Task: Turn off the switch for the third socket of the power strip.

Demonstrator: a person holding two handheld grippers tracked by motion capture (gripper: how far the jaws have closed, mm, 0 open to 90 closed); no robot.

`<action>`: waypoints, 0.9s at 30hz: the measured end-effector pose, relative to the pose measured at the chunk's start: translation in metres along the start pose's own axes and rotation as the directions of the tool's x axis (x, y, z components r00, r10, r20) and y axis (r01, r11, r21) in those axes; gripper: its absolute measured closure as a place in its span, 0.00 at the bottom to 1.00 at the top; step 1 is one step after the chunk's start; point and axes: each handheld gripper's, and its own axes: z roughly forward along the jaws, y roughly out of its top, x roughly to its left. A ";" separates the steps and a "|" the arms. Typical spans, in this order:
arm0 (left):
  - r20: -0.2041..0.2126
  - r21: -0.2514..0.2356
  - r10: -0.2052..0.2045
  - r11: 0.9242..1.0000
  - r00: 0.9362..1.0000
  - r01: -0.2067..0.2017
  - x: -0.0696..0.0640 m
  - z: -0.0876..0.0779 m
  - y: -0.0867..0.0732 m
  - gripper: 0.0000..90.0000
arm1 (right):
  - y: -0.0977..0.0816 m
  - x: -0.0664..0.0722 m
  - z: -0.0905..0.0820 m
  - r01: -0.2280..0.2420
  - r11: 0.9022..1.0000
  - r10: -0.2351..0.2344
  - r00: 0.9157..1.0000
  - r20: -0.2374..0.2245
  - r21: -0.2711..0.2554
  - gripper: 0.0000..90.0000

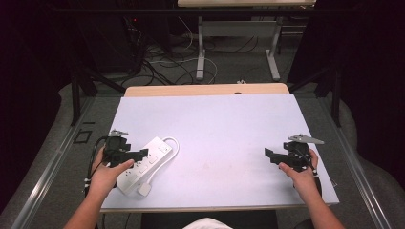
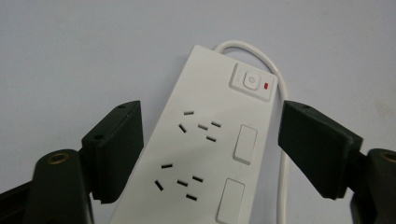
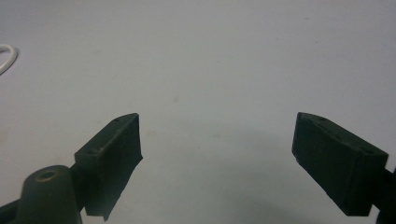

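A white power strip [image 1: 143, 164] lies flat at the table's front left, its white cable [image 1: 173, 143] looping round its far end and its plug [image 1: 144, 189] resting by the near end. My left gripper [image 1: 143, 153] hovers over the strip. In the left gripper view the power strip [image 2: 205, 154] shows sockets, rocker switches and a power button with a red light, and my left gripper [image 2: 211, 112] stands open with one jaw on each side of it, not pressing. My right gripper [image 1: 267, 155] is at the front right; my right gripper [image 3: 217, 123] is open over bare table.
A pale mat [image 1: 215, 124] covers the table, with a wooden strip [image 1: 205, 89] along its far edge. Beyond it are desk legs [image 1: 200, 52] and loose cables [image 1: 157, 62] on the floor. A bit of the strip's cable [image 3: 7, 58] shows at the left of the right gripper view.
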 end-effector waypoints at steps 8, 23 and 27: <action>0.021 -0.060 -0.020 0.998 1.000 0.021 -0.005 0.009 0.003 0.09 | 0.000 -0.001 -0.001 0.004 1.000 -0.004 1.000 -0.007 0.005 0.17; 0.084 -0.202 0.022 0.979 0.996 -0.005 -0.018 0.021 0.004 0.00 | 0.000 -0.001 0.001 -0.006 1.000 0.006 1.000 -0.002 0.011 0.17; 0.116 -0.220 0.029 0.975 0.993 -0.003 -0.023 0.020 0.001 0.00 | -0.001 -0.001 0.001 -0.008 1.000 0.008 1.000 -0.002 0.012 0.17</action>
